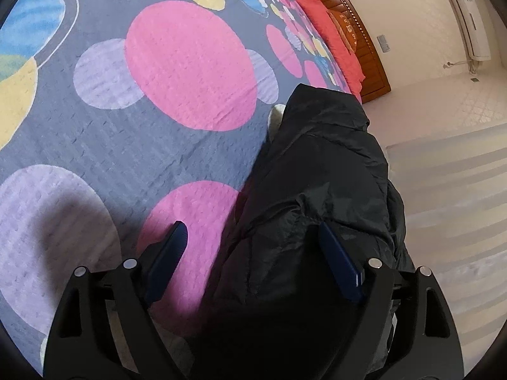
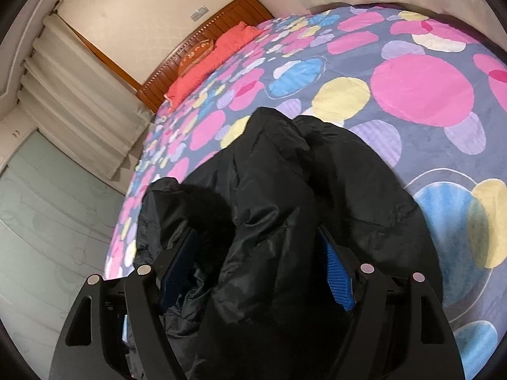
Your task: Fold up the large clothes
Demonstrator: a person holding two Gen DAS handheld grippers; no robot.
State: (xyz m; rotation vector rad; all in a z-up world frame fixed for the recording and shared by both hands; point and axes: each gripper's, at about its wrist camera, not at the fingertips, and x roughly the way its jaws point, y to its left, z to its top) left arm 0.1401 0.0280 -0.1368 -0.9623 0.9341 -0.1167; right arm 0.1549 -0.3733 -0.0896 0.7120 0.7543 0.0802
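A black padded jacket (image 1: 323, 174) lies bunched along the edge of a bed; it also shows in the right wrist view (image 2: 285, 177). My left gripper (image 1: 250, 231) is open, just above the bed. Its right finger (image 1: 340, 259) rests against jacket fabric and its left finger (image 1: 168, 256) is over the cover. My right gripper (image 2: 256, 237) is open with a thick fold of the jacket lying between its blue pads (image 2: 339, 278), which do not pinch it.
The bed has a grey cover (image 1: 104, 133) with pink, purple, blue and yellow circles (image 2: 421, 91). A red pillow (image 2: 218, 60) and wooden headboard (image 2: 190, 47) lie at the far end. Pale tiled floor (image 1: 443, 171) runs beside the bed, with curtains (image 2: 79, 101).
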